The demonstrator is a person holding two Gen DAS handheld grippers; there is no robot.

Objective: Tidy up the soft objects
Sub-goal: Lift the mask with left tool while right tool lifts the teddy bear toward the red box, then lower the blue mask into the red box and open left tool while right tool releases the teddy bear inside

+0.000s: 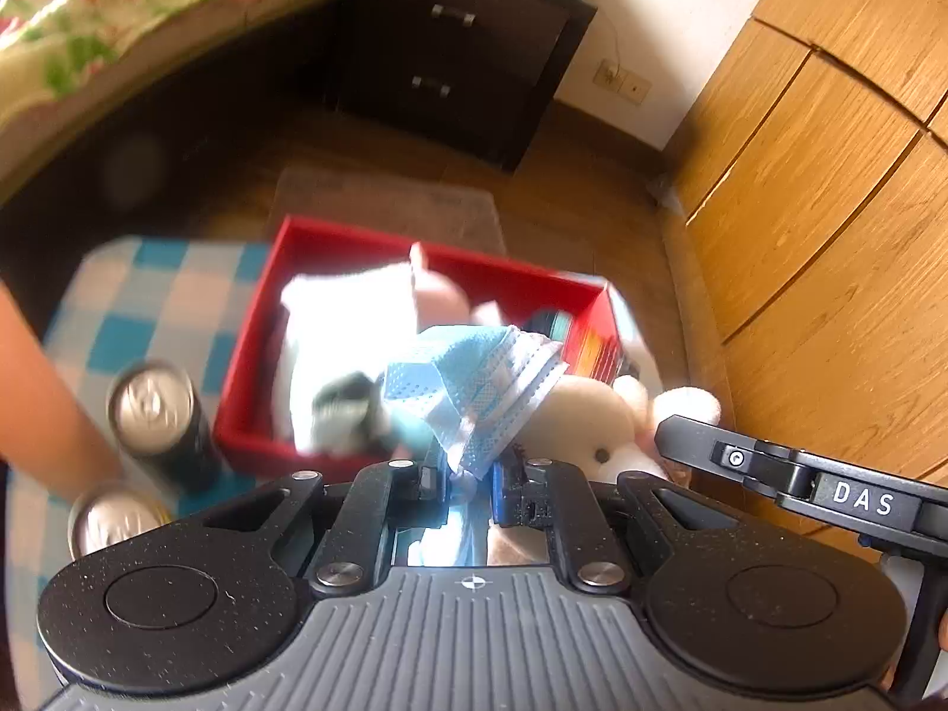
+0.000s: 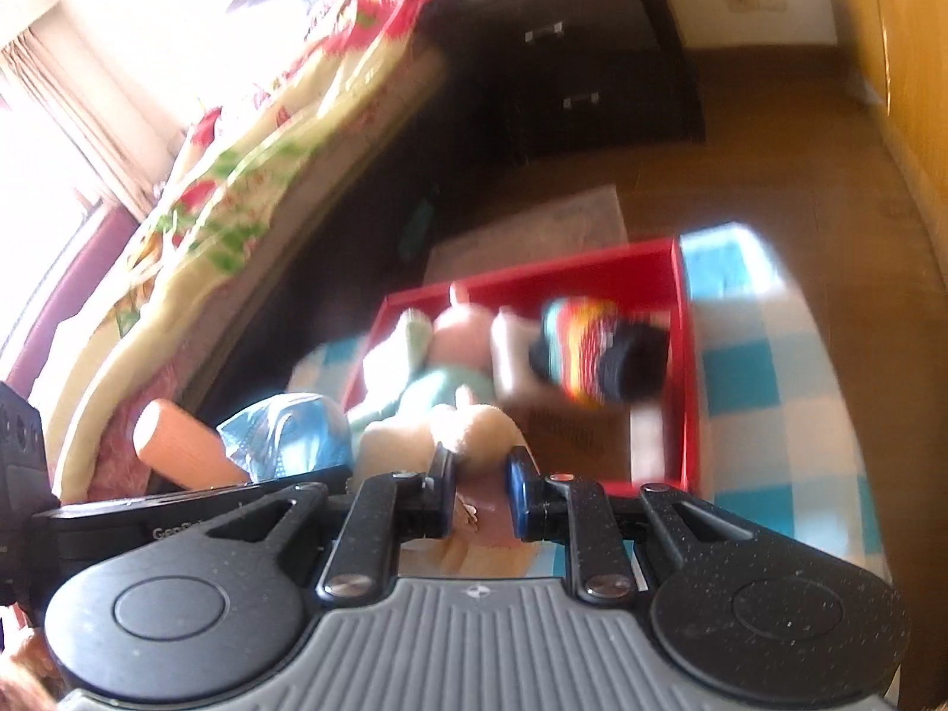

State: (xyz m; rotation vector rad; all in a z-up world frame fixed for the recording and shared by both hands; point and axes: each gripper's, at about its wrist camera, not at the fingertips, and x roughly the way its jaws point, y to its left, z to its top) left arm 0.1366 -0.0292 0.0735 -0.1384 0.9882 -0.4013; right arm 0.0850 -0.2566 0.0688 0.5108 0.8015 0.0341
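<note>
My left gripper [image 1: 468, 477] is shut on a light blue face mask [image 1: 480, 385] and holds it over the near edge of a red box [image 1: 249, 355]. My right gripper [image 2: 480, 477] is shut on a cream plush toy [image 2: 468, 432], also seen in the left wrist view [image 1: 586, 420], just right of the box. The red box [image 2: 684, 355] holds a pink and green plush [image 2: 450, 349], a rolled striped sock bundle [image 2: 592, 355] and a white cloth [image 1: 349, 320]. The mask shows in the right wrist view [image 2: 290, 432].
The box sits on a blue and white checked cloth [image 1: 148, 308]. Two drink cans [image 1: 154, 409] stand left of the box, by a bare arm [image 1: 41, 379]. A bed [image 2: 249, 178], dark drawers [image 1: 456, 53] and a wooden wardrobe [image 1: 829, 189] surround the spot.
</note>
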